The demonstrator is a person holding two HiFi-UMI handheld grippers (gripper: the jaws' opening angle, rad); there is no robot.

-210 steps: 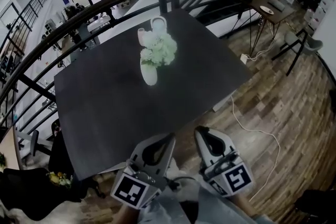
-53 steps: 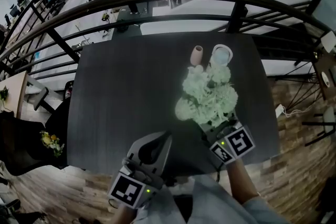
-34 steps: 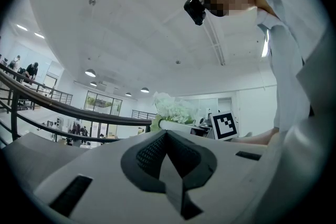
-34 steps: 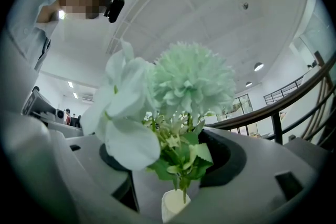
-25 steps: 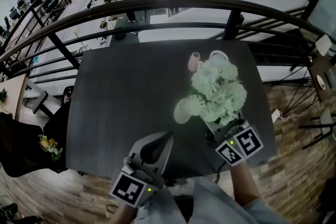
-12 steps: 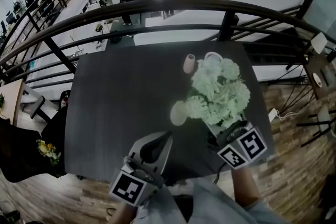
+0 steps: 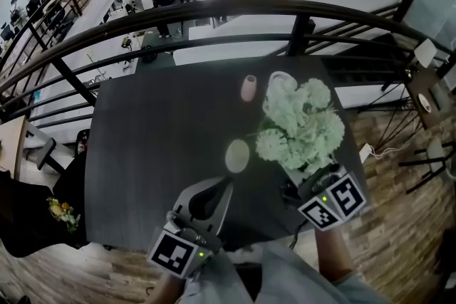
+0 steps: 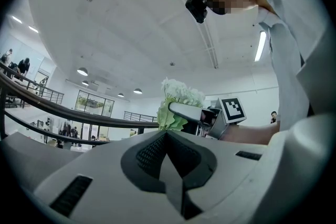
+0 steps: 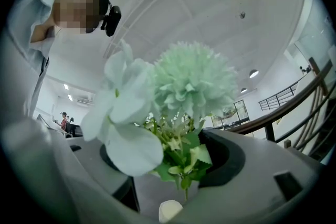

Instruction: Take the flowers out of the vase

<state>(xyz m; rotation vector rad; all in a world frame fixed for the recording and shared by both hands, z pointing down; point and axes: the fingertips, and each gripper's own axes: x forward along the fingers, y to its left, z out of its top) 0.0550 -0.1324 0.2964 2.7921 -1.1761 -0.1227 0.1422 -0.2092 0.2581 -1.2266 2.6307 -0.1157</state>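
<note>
1. The flowers (image 7: 303, 124) stand heads-up, their long axis running from the blooms down into the right tool (image 7: 308, 180). The right gripper view shows the ceiling behind them.
2. They are a pale green-white bunch of round, frilly heads with green leaves low on the stems.
3. The right tool's jaws grip the stems. The bunch is over the right part of the dark surface (image 7: 157, 139), beside and apart from the pale vase (image 7: 237, 155) to its left.
4. The left tool (image 7: 210, 199) has its jaws together on nothing, at the surface's near edge.
</note>
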